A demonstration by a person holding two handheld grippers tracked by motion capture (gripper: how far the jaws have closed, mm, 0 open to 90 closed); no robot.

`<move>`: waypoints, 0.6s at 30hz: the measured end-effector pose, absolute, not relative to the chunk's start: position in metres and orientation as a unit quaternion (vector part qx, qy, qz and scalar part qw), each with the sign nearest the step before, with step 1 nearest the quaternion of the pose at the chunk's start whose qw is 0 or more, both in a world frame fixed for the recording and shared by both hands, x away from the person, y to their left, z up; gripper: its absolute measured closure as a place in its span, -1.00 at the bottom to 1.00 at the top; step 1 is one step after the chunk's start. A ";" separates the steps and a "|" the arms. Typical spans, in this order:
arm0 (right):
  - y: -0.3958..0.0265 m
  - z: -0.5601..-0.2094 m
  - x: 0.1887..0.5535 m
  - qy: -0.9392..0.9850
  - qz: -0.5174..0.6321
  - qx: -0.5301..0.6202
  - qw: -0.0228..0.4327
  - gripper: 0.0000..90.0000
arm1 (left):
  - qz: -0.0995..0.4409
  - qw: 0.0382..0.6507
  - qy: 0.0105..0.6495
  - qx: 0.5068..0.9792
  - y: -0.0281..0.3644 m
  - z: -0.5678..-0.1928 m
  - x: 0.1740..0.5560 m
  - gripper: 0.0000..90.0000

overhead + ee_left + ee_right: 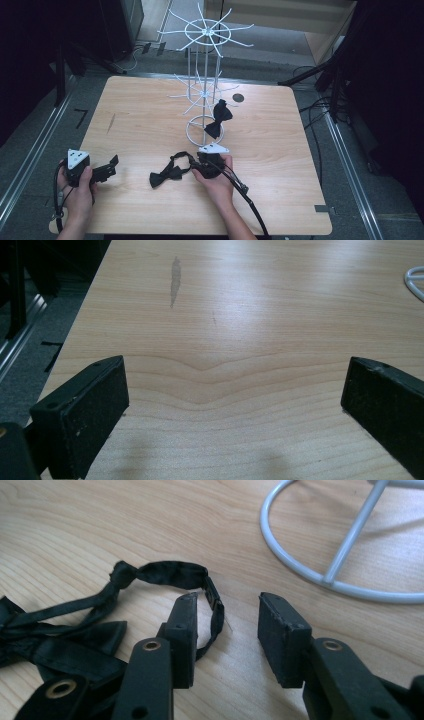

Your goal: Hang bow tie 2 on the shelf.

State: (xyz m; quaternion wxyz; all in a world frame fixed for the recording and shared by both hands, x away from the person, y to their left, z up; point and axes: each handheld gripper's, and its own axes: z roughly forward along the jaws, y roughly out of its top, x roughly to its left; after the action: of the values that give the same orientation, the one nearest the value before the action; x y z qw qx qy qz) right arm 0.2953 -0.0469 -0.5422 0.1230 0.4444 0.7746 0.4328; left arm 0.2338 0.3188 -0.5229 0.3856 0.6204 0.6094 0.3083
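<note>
Wood grain in pale maple tones is running across the table, a rounded-corner top with a smooth, slightly glossy laminate finish; a grey smear is marking it in the left gripper view. A white wire display stand is rising from the far middle, its thin rods carrying two tiers of radiating hooked spokes, its ring base lying flat on the wood. A black bow tie of soft matte fabric is hanging low on the stand, just above the ring. A second bow tie is lying flat on the table near the front, its crumpled wings to the left and its narrow strap looping rightward, with a small clasp along the loop.

Grey carpeted floor, metal rails and dark equipment with trailing cables are surrounding the table, and the room is sitting in shadow.

The right gripper is resting at the strap loop, its blocky black jaws partly apart; the left-hand jaw is standing inside the loop with the strap curving round it, and nothing is being pinched between them. The left gripper is sitting near the table's front left corner, well apart from the tie, its jaws spread wide over bare wood and gripping nothing.
</note>
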 end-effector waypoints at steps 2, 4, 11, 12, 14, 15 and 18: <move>-0.046 -0.542 0.295 0.778 0.427 0.444 0.127 0.45 | 0.308 0.385 0.609 0.621 0.319 -0.523 0.234 -1.00; -0.046 -0.542 0.295 0.781 0.425 0.440 0.131 0.52 | 0.308 0.385 0.609 0.621 0.319 -0.523 0.234 -1.00; -0.045 -0.542 0.293 0.792 0.412 0.425 0.146 0.80 | 0.310 0.385 0.609 0.620 0.318 -0.523 0.234 -1.00; -0.044 -0.542 0.292 0.795 0.407 0.422 0.155 0.87 | 0.310 0.385 0.609 0.621 0.318 -0.523 0.234 -1.00; -0.044 -0.541 0.291 0.802 0.398 0.416 0.162 0.98 | 0.311 0.385 0.609 0.620 0.318 -0.523 0.234 -1.00; -0.045 -0.540 0.291 0.802 0.397 0.417 0.159 0.99 | 0.311 0.385 0.609 0.620 0.318 -0.523 0.234 -1.00; -0.047 -0.541 0.290 0.802 0.402 0.413 0.159 1.00 | 0.311 0.385 0.609 0.620 0.318 -0.523 0.234 -1.00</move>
State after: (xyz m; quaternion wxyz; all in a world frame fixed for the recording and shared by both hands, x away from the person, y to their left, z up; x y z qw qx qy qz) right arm 0.2904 -0.0467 -0.5411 0.1594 0.4126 0.8018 0.4018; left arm 0.2335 0.3182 -0.5229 0.3849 0.6197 0.6090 0.3114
